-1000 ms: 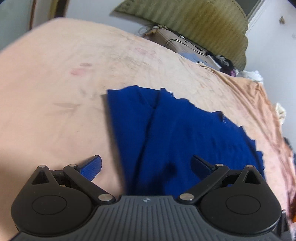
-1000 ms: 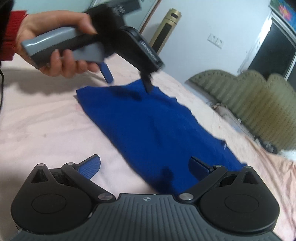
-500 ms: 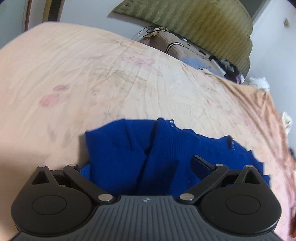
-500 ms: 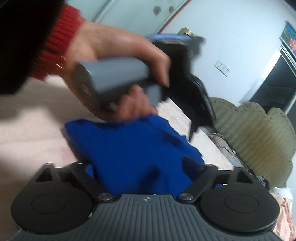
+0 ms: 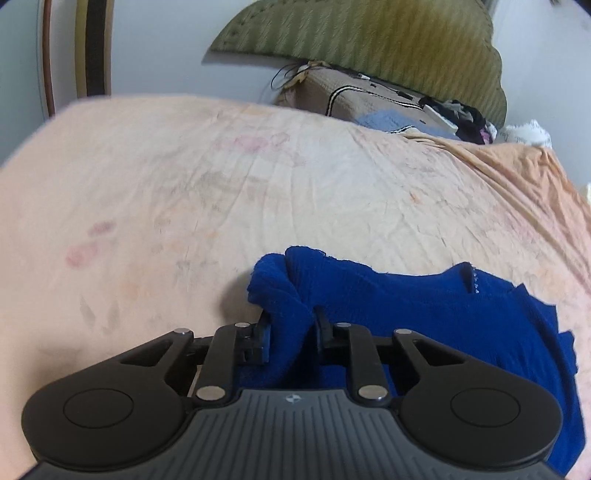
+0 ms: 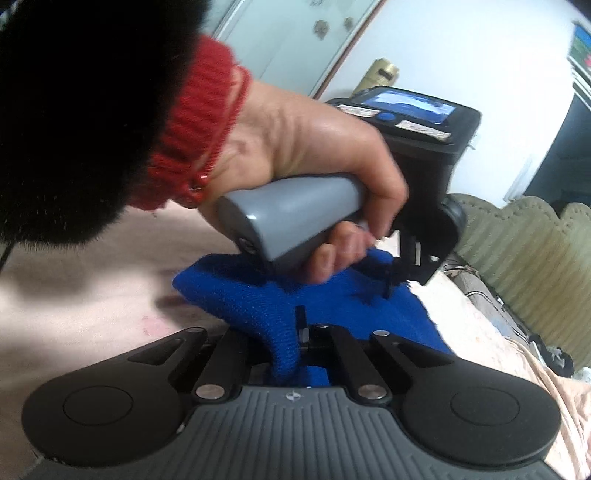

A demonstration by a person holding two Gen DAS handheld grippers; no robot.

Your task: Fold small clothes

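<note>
Tongs clamping blue cloth on the bed.

Lying rumpled on the peach bed sheet [image 5: 229, 192], blue knit garment [image 5: 424, 306] spreading off toward the right. Left tongs [image 5: 290, 332] pinching together on a raised fold at the garment's left corner, cloth bunching up between the two black fingers [image 5: 263, 338]. Showing in the right wrist view, left hand [image 6: 314, 147] in a red cuff gripping the grey handle [image 6: 291, 218] just above the cloth. Right tongs [image 6: 290, 339] squeezing shut on another lifted ridge of the same garment [image 6: 251, 299], fabric pulling up into a peak. Standing behind the bed, green ribbed headboard [image 5: 369, 33], with clutter heaped near it.
</note>
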